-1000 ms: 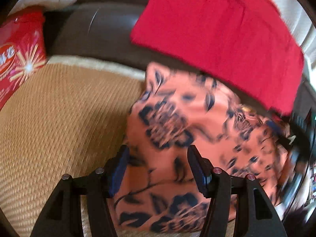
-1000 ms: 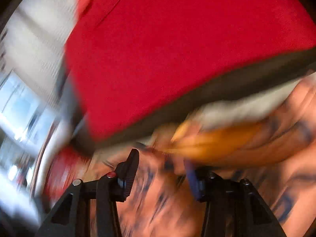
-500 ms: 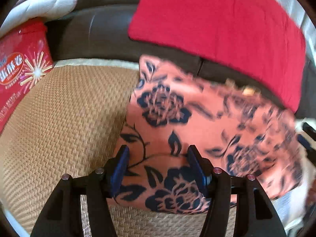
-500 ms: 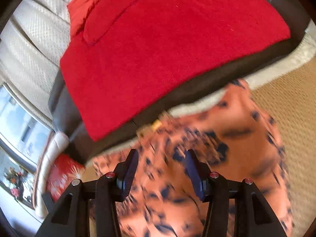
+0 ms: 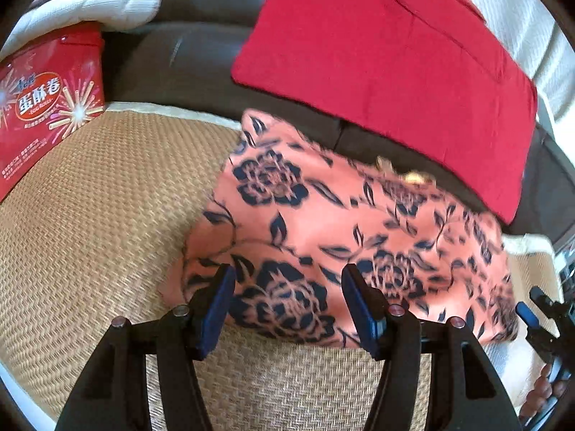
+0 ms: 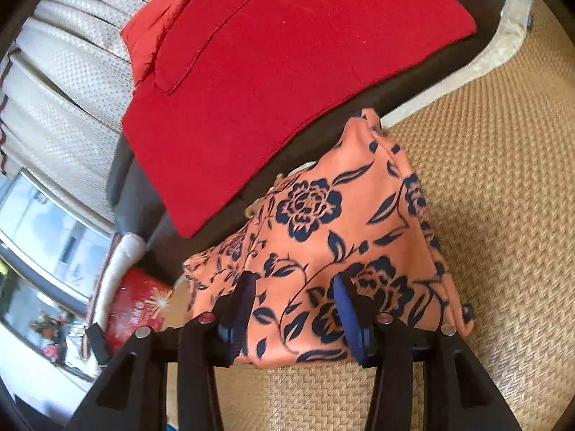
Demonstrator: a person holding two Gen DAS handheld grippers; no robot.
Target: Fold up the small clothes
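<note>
An orange garment with dark blue flowers [image 5: 337, 230] lies folded on the woven straw mat [image 5: 90, 215], its far edge against the dark sofa. It also shows in the right wrist view [image 6: 334, 230]. My left gripper [image 5: 287, 287] is open and empty, its fingers just over the garment's near edge. My right gripper [image 6: 293, 294] is open and empty over the garment's near edge. The right gripper's tip also shows at the far right of the left wrist view [image 5: 539, 309].
A red folded cloth [image 5: 388, 57] lies on the dark sofa [image 5: 187, 57] behind the garment; it also shows in the right wrist view [image 6: 273, 72]. A red snack box [image 5: 39, 107] stands at the left on the mat. A white cushion [image 5: 90, 3] lies behind it.
Both grippers have drawn back from the garment, which now lies flat on the mat. The right gripper swung from close to the cloth to a steadier view of it.
</note>
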